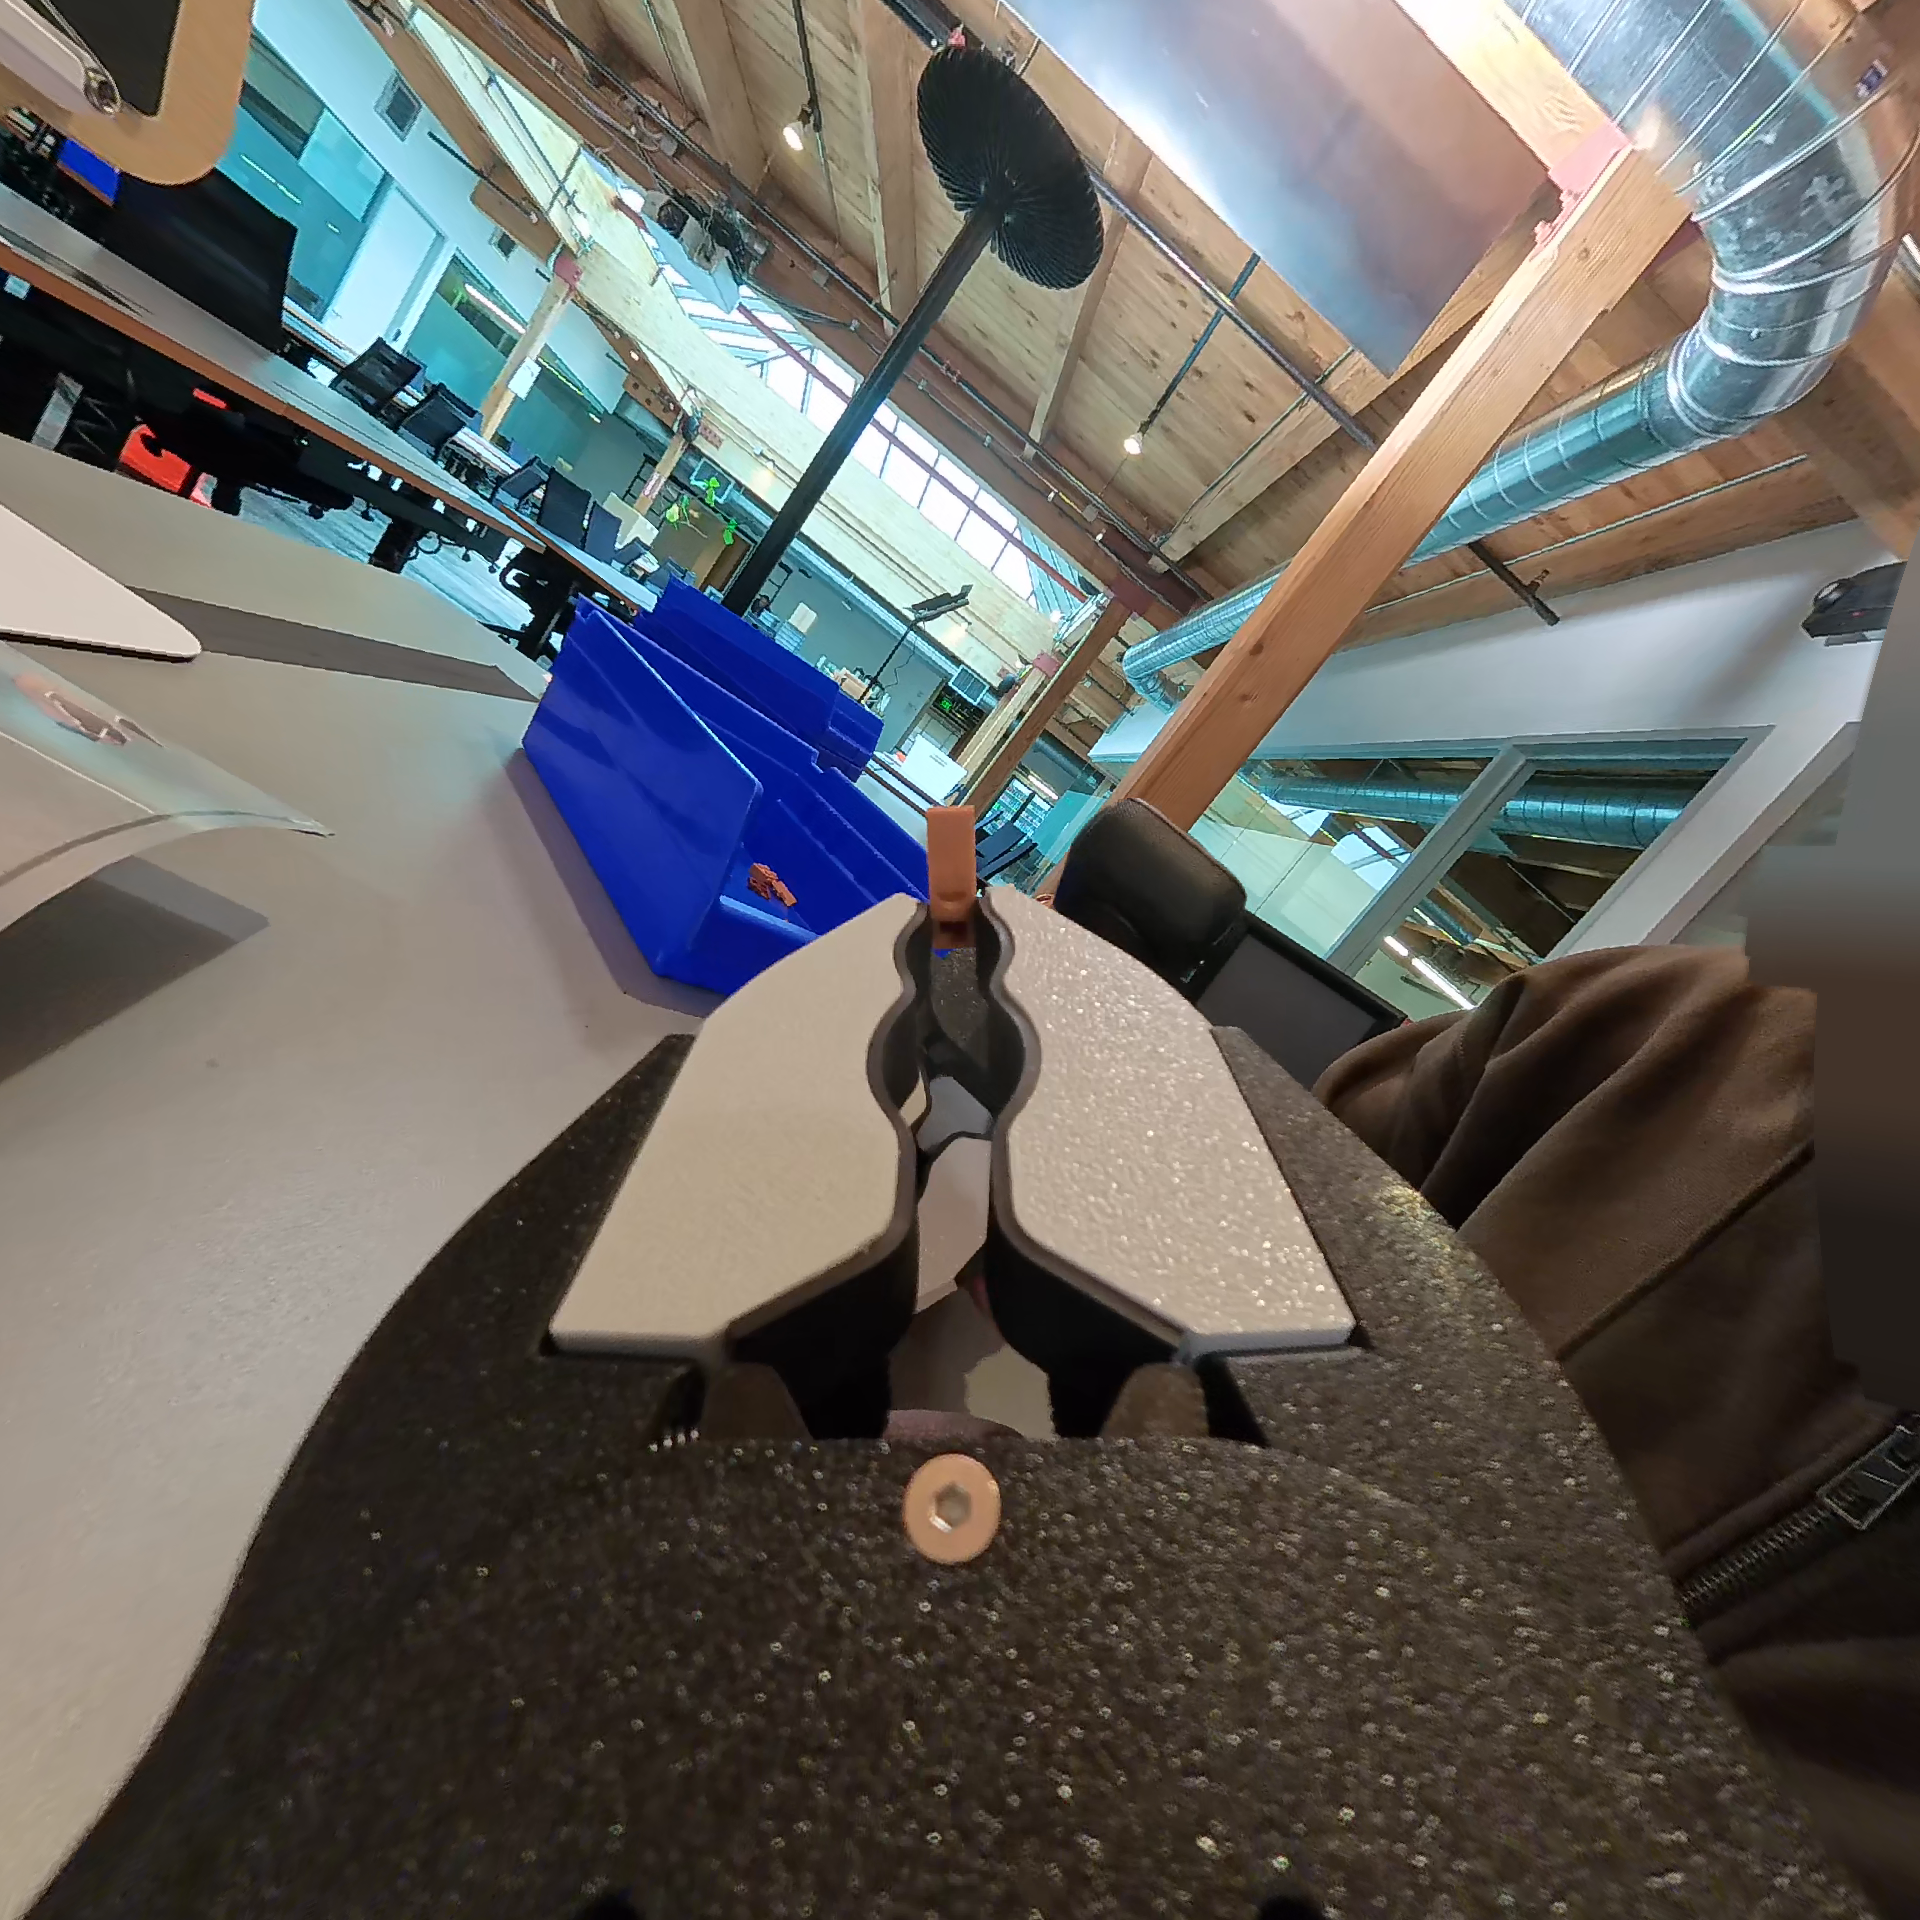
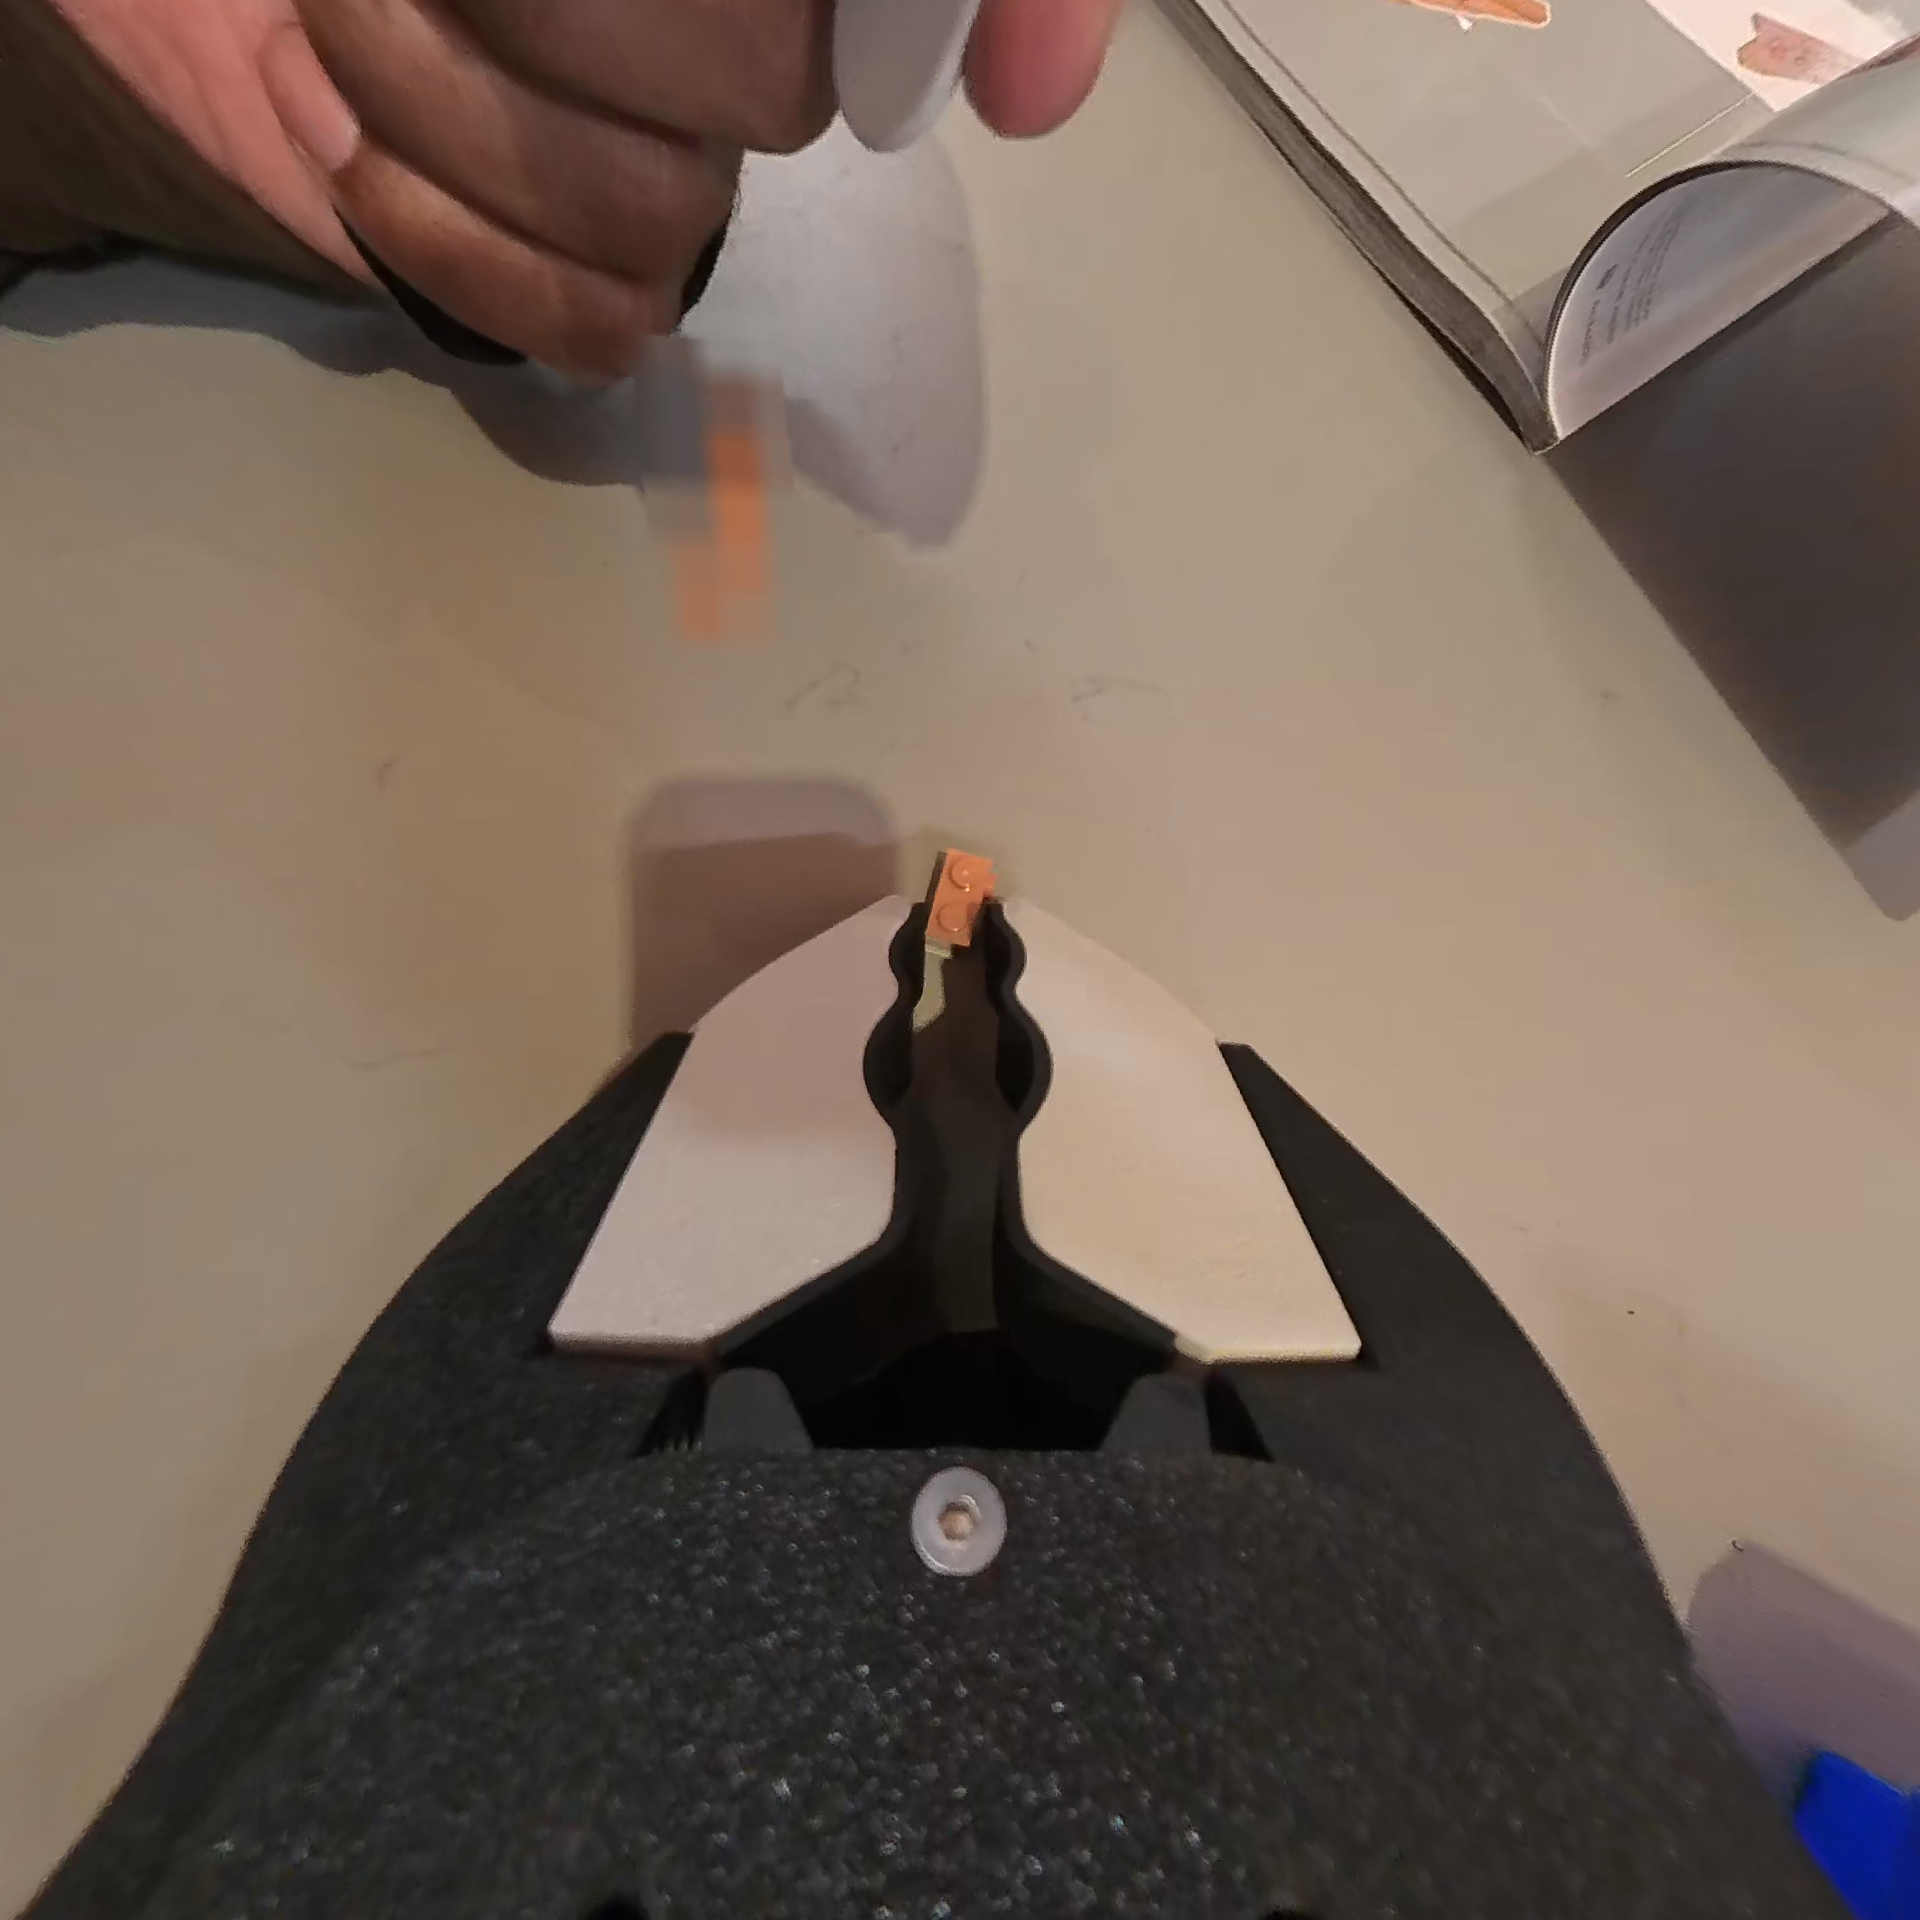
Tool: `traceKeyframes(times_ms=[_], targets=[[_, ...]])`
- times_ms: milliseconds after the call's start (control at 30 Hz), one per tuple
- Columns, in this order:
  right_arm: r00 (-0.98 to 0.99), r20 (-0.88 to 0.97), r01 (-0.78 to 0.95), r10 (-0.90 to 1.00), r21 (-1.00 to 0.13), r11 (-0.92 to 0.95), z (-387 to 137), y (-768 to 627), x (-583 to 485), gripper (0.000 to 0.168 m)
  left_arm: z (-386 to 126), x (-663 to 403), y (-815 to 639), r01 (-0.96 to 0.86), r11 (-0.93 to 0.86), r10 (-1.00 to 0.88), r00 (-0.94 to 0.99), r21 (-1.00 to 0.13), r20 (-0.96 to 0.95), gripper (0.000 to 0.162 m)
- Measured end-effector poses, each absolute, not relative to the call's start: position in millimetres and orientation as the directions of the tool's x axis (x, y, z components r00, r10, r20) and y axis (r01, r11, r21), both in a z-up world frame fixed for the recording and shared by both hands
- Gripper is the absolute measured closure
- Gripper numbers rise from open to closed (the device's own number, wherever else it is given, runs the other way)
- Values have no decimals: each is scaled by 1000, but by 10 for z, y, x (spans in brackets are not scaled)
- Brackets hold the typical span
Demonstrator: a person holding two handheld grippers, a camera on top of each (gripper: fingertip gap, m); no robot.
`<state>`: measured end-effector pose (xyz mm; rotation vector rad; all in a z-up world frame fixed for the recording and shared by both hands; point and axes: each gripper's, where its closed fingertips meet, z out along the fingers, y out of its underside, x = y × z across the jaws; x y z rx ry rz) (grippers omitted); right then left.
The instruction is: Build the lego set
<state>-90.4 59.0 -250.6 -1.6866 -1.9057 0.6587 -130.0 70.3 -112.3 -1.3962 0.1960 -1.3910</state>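
Lego pieces sit in both grippers. In the left wrist view, the left gripper (image 1: 951, 914) has its fingers pressed together on a small brown lego piece (image 1: 950, 858), which stands upright out of the fingertips toward 12 o'clock. Beyond it, at about 10 o'clock from the tips, a blue sorting bin (image 1: 665, 800) rests on the grey desk (image 1: 312, 1039); a few more brown pieces (image 1: 769, 883) lie in its near compartment. An open instruction booklet (image 1: 125, 769) lies on the desk toward 9 o'clock, its pages curling up. At 3 o'clock a brown sleeve (image 1: 1621, 1195) fills the edge of the view.

In the right wrist view, the right gripper (image 2: 956, 914) looks down at the desk (image 2: 1247, 675), and its fingers pinch a small orange lego plate (image 2: 958, 899), tilted, with two studs showing. Its lower part is hidden between the fingers. At 11 o'clock a hand (image 2: 468, 177) holds the other gripper; below it a motion-blurred orange lego piece (image 2: 727, 520) appears, too smeared to tell its shape or how it is held. The booklet (image 2: 1558, 208) lies at 2 o'clock, and a corner of the blue bin (image 2: 1860, 1808) shows at 4 o'clock.
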Motion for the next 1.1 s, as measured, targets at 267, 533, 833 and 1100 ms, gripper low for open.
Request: traceKeyframes(times_ms=[267,533,833,1100], targets=[[-105,-222,450,969,-880,-153,-1782,578,-1006,158,-1114,-1288,692,551,-389,-747,281,-738,603,154],[-181,-377,225,908,-915,-335,-1324,604,-989,158,-1132,-1220,666,537,-410,-756,252,-737,604,154],[-206,-407,172,890,-910,-377,-1249,622,-976,158,-1143,-1166,641,520,-422,-763,239,-743,601,154],[-207,-399,185,893,-913,-364,-1276,608,-978,158,-1142,-1166,641,519,-422,-763,240,-743,600,154]])
